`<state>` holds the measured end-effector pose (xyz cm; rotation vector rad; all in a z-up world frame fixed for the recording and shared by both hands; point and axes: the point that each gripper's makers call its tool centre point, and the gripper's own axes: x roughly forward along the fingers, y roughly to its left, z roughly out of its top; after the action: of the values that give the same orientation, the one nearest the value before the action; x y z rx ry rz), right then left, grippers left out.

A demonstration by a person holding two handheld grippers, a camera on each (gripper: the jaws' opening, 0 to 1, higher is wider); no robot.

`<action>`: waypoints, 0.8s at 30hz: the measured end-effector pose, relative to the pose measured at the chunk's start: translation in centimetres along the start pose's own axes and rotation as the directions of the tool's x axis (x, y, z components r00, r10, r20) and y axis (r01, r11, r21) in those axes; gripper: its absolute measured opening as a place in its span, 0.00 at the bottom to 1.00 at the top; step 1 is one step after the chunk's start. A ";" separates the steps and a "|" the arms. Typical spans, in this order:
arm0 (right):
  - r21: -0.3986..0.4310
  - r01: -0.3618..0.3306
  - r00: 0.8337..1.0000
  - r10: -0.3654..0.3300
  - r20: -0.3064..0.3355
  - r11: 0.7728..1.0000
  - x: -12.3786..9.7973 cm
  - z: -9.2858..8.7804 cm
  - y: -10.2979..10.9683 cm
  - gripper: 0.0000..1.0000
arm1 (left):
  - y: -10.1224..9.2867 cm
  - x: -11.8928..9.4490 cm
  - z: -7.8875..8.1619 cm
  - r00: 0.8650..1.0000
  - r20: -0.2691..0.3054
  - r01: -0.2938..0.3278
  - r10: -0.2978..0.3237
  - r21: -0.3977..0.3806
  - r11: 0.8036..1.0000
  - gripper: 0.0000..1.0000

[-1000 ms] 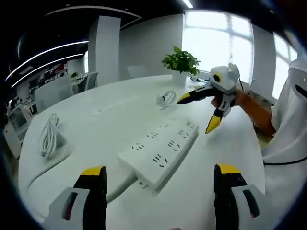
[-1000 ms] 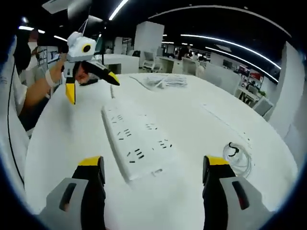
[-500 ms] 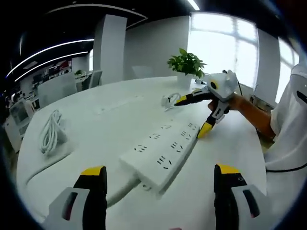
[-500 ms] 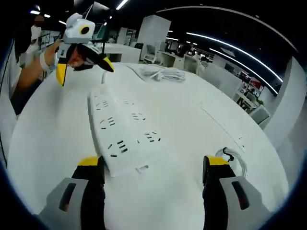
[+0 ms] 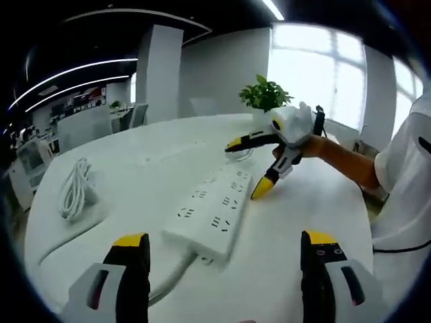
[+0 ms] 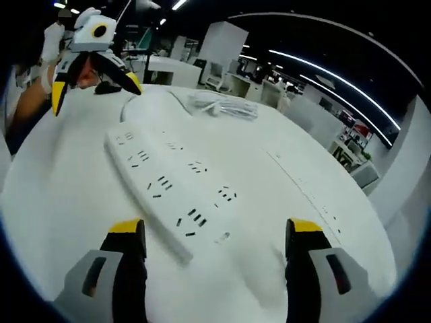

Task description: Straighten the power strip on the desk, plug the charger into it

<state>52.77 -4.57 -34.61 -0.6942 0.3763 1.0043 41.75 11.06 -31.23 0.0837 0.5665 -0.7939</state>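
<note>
While the power strip (image 5: 207,214) lies flat across the middle of the white worktop (image 5: 128,168), the right hand-held gripper (image 5: 254,169) hangs spread over its far end, and the left hand-held gripper (image 6: 93,78) is spread above its other end. A coiled white cable (image 5: 73,191) rests well apart.

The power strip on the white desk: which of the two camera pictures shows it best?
The right gripper view: the power strip runs across the middle, close up, its sockets plain. In the left gripper view the power strip lies smaller and foreshortened, its cord trailing from the near end, with the open right gripper reaching its far end.
</note>
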 end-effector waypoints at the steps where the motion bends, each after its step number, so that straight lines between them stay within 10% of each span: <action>1: -0.017 -0.023 1.000 0.023 0.002 1.000 0.0 0.2 0.0 0.85 | 0.1 0.0 -0.1 1.000 -0.005 -0.008 0.008 0.002 1.000 0.93; 16: -0.125 -0.366 0.930 0.357 -0.092 0.922 0.8 1.6 0.3 0.86 | 0.1 1.6 0.1 0.999 -0.043 -0.011 0.012 0.030 1.000 0.93; 24: -0.162 -0.396 0.916 0.376 -0.140 0.904 1.2 1.3 0.5 0.85 | 1.3 4.2 0.7 0.991 -0.126 -0.027 0.037 0.085 0.996 0.92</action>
<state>52.88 -2.76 -34.57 -0.8657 0.5306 1.3975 45.34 9.02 -32.99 0.2212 0.6512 -0.7847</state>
